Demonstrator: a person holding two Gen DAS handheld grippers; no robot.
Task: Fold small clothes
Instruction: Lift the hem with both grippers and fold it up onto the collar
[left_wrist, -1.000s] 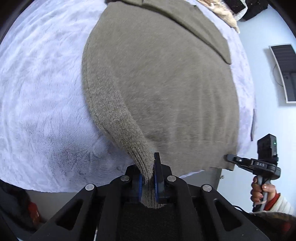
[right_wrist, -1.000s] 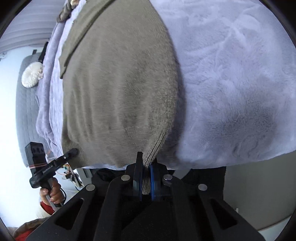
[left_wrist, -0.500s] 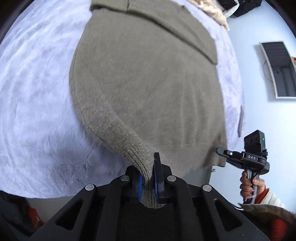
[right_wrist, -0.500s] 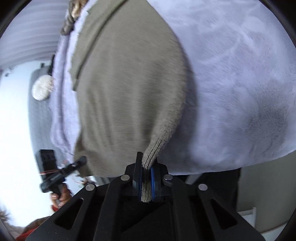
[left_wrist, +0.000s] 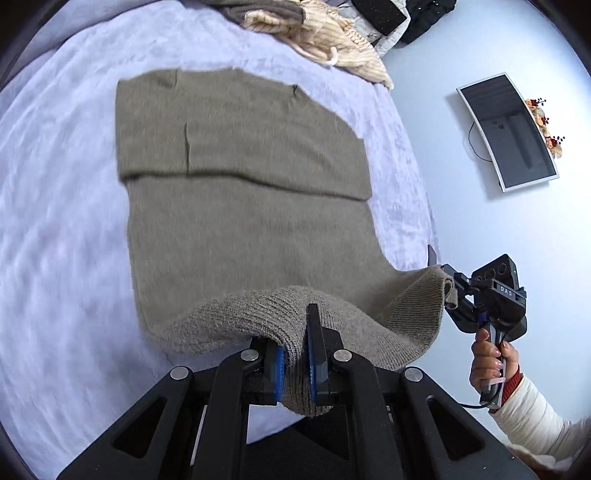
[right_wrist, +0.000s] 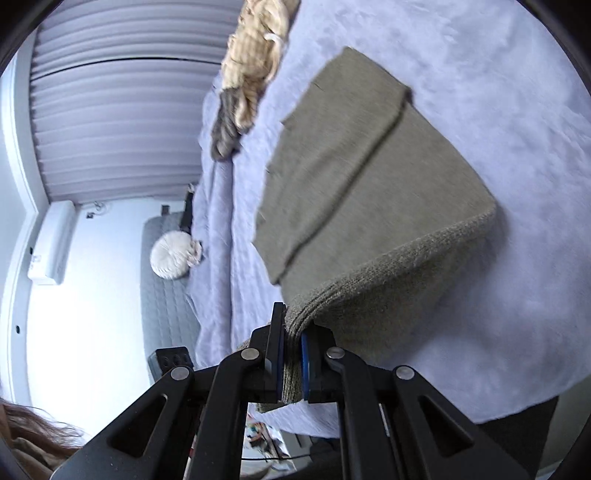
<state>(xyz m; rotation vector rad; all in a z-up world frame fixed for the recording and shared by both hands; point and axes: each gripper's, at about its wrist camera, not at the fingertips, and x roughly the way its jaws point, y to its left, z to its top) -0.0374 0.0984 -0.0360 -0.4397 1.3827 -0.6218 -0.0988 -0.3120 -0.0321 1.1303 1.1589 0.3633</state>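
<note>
An olive-brown knit sweater (left_wrist: 240, 206) lies on the lavender blanket (left_wrist: 55, 240), its upper part folded over in a band across the far end. My left gripper (left_wrist: 295, 354) is shut on the ribbed hem at one near corner, lifted off the blanket. My right gripper (right_wrist: 291, 362) is shut on the ribbed hem at the other near corner of the sweater (right_wrist: 369, 206). The right gripper (left_wrist: 456, 291) also shows in the left wrist view, held by a hand (left_wrist: 487, 358), with the hem stretched and sagging between the two grippers.
A pile of cream and grey knitwear (left_wrist: 317, 40) sits at the far edge of the blanket; the same knitwear pile (right_wrist: 255, 59) shows in the right wrist view. A curved monitor (left_wrist: 506, 129) lies on the floor beyond the bed. A round white cushion (right_wrist: 171, 254) rests on a grey mat.
Both grippers rose and moved toward the far end, lifting the sweater's hem off the blanket. The folded upper band and the clothes pile came into view. Both grips stayed shut.
</note>
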